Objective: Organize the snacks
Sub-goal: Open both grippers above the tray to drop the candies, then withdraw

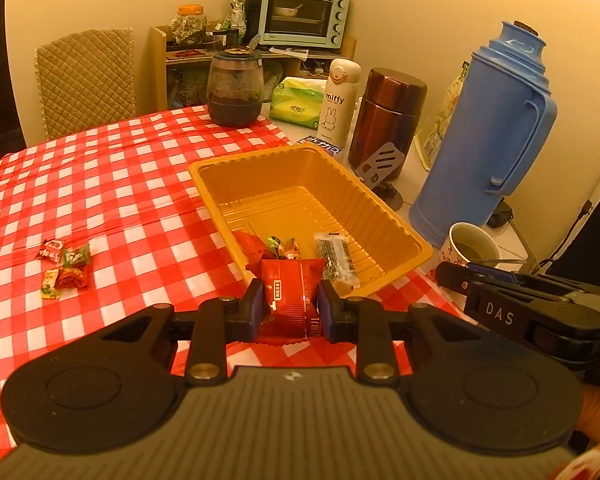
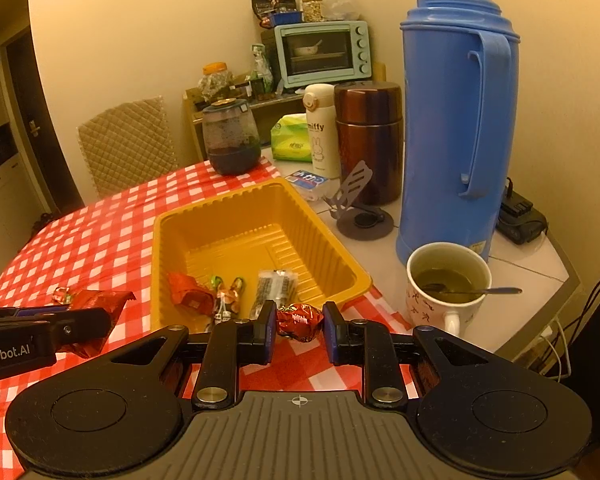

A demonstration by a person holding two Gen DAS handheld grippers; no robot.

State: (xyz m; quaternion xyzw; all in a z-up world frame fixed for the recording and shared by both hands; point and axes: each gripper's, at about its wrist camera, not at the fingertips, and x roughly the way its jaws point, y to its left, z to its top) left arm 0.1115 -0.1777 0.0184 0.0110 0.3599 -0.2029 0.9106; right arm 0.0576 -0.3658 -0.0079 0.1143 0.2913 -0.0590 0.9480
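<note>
Left tongs (image 1: 287,307) hold a red packet (image 1: 288,300), right tongs (image 2: 296,330) pinch a red candy (image 2: 299,321); both just short of the yellow tray (image 2: 162,240). Risk: release too early, snacks land on the bench; the right hand could knock the full mug (image 2: 446,292) beside the tray.

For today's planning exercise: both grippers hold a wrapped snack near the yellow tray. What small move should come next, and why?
Probably carry both forward over the yellow tray and let go. The left gripper clamps a red packet, the right gripper a red candy, both just short of the tray's near rim, where other snacks already lie.

blue thermos (image 2: 456,120), mug (image 2: 446,292), toaster oven (image 2: 322,54), tissue pack (image 2: 292,138)
</note>
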